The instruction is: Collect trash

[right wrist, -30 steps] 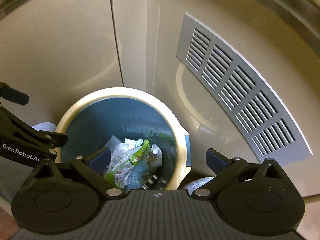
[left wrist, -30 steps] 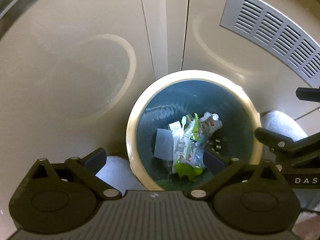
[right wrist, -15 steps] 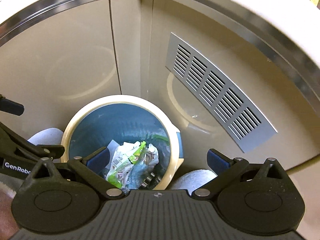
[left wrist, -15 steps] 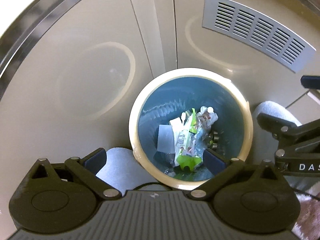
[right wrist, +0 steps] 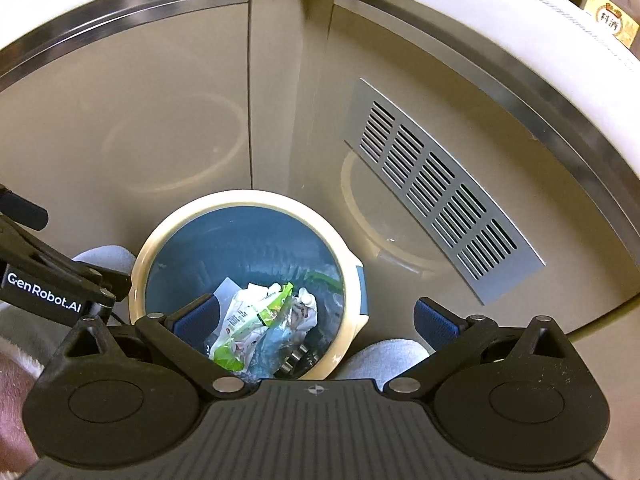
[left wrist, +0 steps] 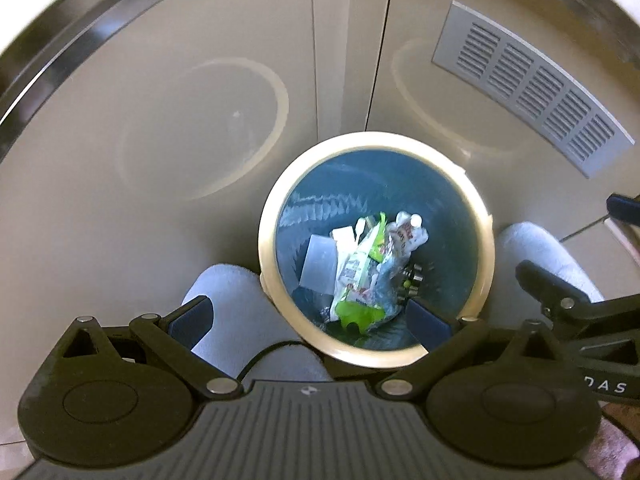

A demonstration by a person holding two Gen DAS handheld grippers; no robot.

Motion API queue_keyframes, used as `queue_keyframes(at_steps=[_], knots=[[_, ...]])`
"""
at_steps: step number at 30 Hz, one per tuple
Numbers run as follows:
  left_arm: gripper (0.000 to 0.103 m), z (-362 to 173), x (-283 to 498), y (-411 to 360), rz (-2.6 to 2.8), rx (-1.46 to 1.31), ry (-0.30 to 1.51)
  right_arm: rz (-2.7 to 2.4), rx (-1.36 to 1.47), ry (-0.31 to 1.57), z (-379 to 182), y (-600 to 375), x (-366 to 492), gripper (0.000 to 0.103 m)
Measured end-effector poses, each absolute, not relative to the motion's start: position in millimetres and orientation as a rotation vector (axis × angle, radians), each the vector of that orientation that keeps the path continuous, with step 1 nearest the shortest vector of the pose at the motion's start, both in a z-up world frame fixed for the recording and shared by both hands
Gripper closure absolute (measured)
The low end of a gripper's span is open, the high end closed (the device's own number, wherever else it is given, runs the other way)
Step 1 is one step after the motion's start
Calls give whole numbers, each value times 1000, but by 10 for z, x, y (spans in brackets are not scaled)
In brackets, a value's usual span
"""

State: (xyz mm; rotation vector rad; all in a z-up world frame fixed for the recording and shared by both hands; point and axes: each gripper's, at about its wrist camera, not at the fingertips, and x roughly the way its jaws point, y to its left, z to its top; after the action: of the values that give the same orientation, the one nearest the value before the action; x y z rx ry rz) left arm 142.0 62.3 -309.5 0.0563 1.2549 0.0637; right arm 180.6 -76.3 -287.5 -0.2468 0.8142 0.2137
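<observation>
Meanwhile, both grippers have moved up and away from the trash bin (left wrist: pixel 267 236). In the older pictures the bin filled more of each view; now it looks smaller and sits lower, so more of the beige cabinet doors (left wrist: pixel 160 140) and the metal strip along the upper edge of the frame can be seen. In the right wrist view the white counter edge (right wrist: pixel 520 4) now shows at the top, with a labelled bottle (right wrist: pixel 610 20) in the upper right corner, which was not visible earlier.

The left gripper (left wrist: pixel 308 316) is spread wide with nothing between its fingers, and the right gripper (right wrist: pixel 316 314) is also spread wide and empty. In the left wrist view, the right gripper's black frame shows at the lower right of the frame.

The trash (left wrist: pixel 360 268) lies at the bottom of the bin: a green and white wrapper (right wrist: pixel 256 320), crumpled white packaging (left wrist: pixel 404 236) and a flat grey piece (left wrist: pixel 320 264), all piled together near the centre of the left wrist view. The person's grey slippers (left wrist: pixel 240 312) stand at either side of the bin, in the lower part of the frame.

My judgement is that a drop into the bin is finished, because both tools are empty and are rising. If more rubbish remains, the next step would be to turn away and look for it; none is visible outside the bin in these views.
</observation>
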Motion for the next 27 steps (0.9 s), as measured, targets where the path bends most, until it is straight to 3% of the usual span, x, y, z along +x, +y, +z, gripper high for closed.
queue_keyframes(at_steps=[27], knots=[[1, -3141, 1417, 567, 76, 122, 1266, 217, -246, 845, -2947, -720, 1822, 0]])
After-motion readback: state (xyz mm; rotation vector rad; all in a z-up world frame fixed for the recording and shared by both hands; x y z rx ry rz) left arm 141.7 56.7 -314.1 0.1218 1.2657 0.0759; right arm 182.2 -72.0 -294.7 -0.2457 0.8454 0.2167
